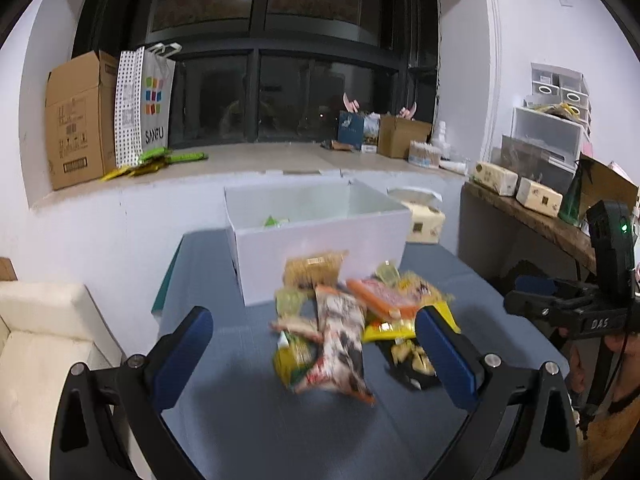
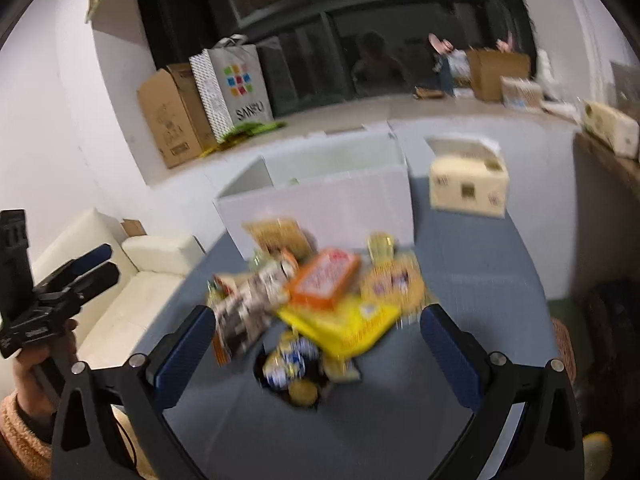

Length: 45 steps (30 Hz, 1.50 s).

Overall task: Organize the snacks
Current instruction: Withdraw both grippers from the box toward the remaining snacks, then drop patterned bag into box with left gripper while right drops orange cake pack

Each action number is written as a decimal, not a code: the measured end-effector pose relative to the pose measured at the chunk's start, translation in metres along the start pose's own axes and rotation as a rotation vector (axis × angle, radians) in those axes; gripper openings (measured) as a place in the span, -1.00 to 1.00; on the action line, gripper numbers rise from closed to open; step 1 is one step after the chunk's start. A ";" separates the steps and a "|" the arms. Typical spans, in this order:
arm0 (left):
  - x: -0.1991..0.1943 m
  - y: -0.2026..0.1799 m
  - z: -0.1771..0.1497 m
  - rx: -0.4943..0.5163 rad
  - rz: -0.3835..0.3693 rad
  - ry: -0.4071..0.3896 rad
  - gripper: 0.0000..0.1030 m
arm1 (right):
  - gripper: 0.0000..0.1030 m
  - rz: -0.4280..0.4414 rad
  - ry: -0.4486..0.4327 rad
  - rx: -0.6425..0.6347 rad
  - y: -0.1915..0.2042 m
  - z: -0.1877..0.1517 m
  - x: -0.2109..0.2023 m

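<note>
Both our grippers, left gripper (image 1: 314, 354) and right gripper (image 2: 318, 346), gape wide, holding nothing; snack pile (image 1: 356, 320) lies just ahead, white box (image 1: 320, 232) beyond.

surface: blue-grey table (image 1: 248, 420) | on it: white box (image 1: 320, 256), snack pile (image 1: 352, 320), apparently a tissue box (image 2: 468, 190)
</note>
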<state>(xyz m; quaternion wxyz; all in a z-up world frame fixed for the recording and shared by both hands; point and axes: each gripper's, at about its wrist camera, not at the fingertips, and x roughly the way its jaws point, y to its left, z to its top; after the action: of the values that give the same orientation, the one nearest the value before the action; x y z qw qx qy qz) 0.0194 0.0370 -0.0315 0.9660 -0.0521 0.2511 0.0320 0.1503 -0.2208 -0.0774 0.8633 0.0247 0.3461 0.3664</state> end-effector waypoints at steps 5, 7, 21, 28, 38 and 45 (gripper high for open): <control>0.001 0.000 -0.015 -0.028 -0.014 0.020 0.99 | 1.00 -0.032 0.076 -0.034 0.008 -0.010 0.016; 0.004 -0.002 -0.019 -0.023 -0.016 0.028 0.99 | 1.00 -0.038 0.097 -0.055 0.013 -0.006 0.025; 0.009 -0.004 -0.028 -0.001 -0.011 0.051 0.99 | 1.00 -0.123 0.278 0.033 0.021 0.035 0.139; 0.014 0.006 -0.033 -0.015 0.001 0.074 0.99 | 1.00 -0.169 0.387 0.075 0.015 0.042 0.189; 0.019 0.004 -0.033 0.006 0.009 0.091 0.99 | 0.22 -0.098 0.382 0.067 0.008 0.042 0.169; 0.030 -0.003 -0.030 0.030 -0.011 0.121 0.99 | 0.21 0.005 0.275 0.092 -0.002 0.036 0.112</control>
<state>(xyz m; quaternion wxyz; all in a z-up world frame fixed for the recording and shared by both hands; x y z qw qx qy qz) 0.0314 0.0318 -0.0718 0.9500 -0.0409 0.3090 0.0198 0.2289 -0.1419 -0.1152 0.8049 0.0144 0.4775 0.3521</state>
